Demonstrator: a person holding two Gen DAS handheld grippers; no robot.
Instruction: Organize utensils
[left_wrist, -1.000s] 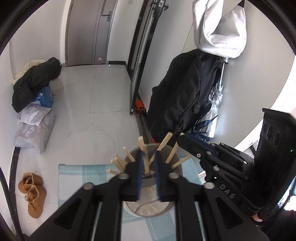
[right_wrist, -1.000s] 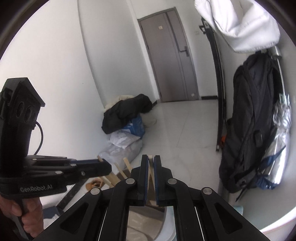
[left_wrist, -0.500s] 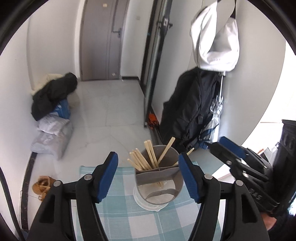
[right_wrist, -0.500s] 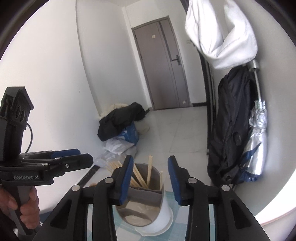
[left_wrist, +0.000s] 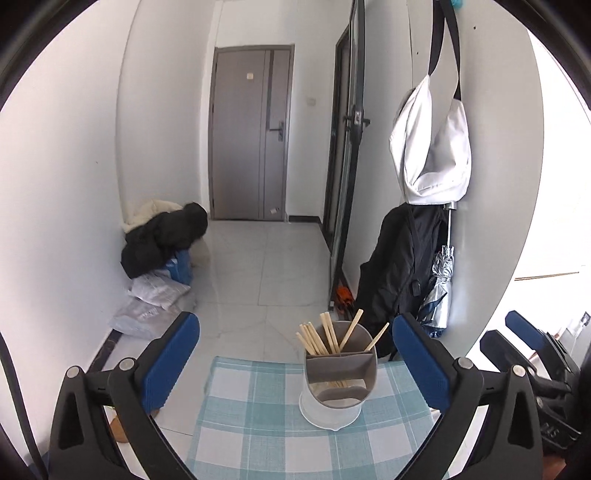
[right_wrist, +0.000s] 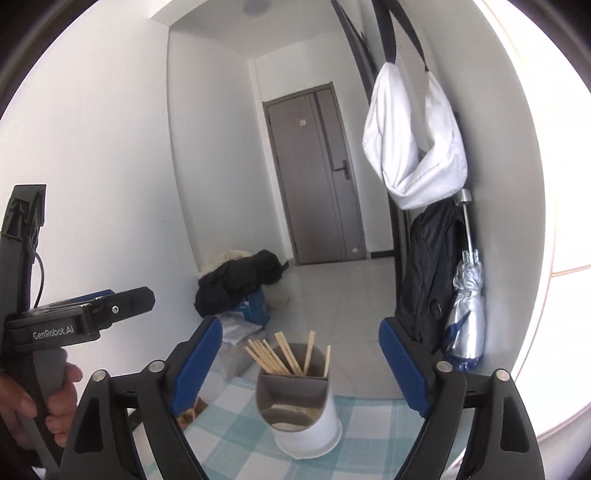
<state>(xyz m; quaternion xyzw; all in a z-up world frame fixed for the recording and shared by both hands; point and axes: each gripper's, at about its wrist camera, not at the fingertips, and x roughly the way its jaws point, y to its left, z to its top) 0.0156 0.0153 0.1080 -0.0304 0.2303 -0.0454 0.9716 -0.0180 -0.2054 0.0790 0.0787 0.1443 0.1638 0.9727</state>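
Note:
A grey-and-white utensil holder (left_wrist: 339, 384) stands near the far edge of a table with a teal checked cloth (left_wrist: 258, 424). Several wooden chopsticks (left_wrist: 325, 338) stand in its rear compartments; the front compartment looks empty. My left gripper (left_wrist: 295, 354) is open wide and empty, drawn back from the holder. My right gripper (right_wrist: 301, 363) is open wide and empty too, with the holder (right_wrist: 301, 410) and chopsticks (right_wrist: 280, 354) beyond it. Each gripper shows at the edge of the other's view: the right in the left wrist view (left_wrist: 532, 350), the left in the right wrist view (right_wrist: 88, 314).
The table ends just past the holder, with tiled floor (left_wrist: 258, 266) beyond. Coats and bags (left_wrist: 162, 243) are piled by the left wall. A black backpack (left_wrist: 402, 266), folded umbrella (left_wrist: 441, 291) and white bag (left_wrist: 432, 147) hang on the right wall. A grey door (left_wrist: 251, 133) is at the back.
Both grippers, shut over the holder a second ago, opened wide and pulled back and up. The chopsticks they held now stand in the holder.

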